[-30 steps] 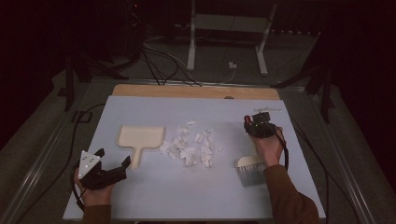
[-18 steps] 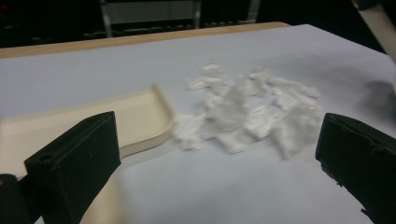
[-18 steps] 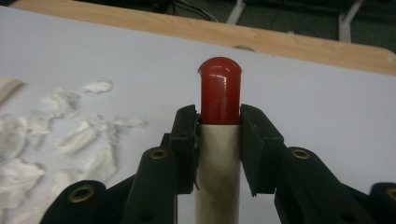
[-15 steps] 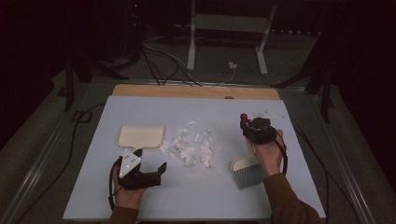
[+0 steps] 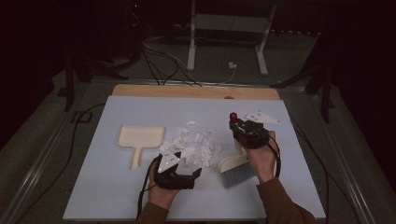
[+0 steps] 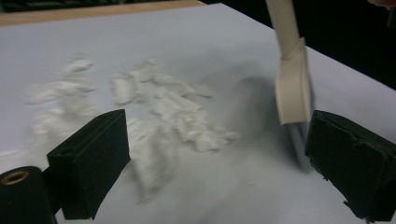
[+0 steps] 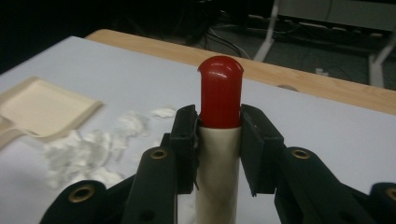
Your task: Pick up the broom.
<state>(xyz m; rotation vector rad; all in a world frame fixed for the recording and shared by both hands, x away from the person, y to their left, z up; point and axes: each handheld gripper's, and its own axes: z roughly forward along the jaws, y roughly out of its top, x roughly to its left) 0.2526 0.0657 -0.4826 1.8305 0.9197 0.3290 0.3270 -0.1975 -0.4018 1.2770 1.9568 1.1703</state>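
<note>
Right gripper (image 7: 218, 123) is clamped on the brush handle (image 7: 217, 172), jaws pinching just under the red cap (image 7: 220, 91). In the high view the right gripper (image 5: 239, 127) holds the brush (image 5: 236, 164) near upright, bristle end down on the bench (image 5: 299, 186) at the right edge of the paper scraps (image 5: 194, 144).

Left gripper (image 6: 215, 154) is released, nothing between the jaws; they have just been closing a little but remain wide apart. In the high view the left gripper (image 5: 195, 171) sits low at the near edge of the scrap pile. Its own view looks across the scraps (image 6: 173, 107) to the brush head (image 6: 293, 88).

Dustpan (image 5: 139, 140) lies flat, left of the pile, handle pointing toward the person, untouched.

Handling, my read:
- Brush: light, stiff plastic; the smooth round handle could twist in the jaws, so the grip high near the cap looks sound.
- Scraps: near weightless, soft, scatter easily. Sweep slowly, don't pinch.
- Dustpan: light, rigid, thin. Take it by the flat handle; it will likely slide on the smooth sheet unless held down.

Versus a second ago: the left hand has come across from the bench's left edge, past the dustpan, to the pile. The right hand has drawn nearer the pile, and the brush head has shifted slightly left.
</note>
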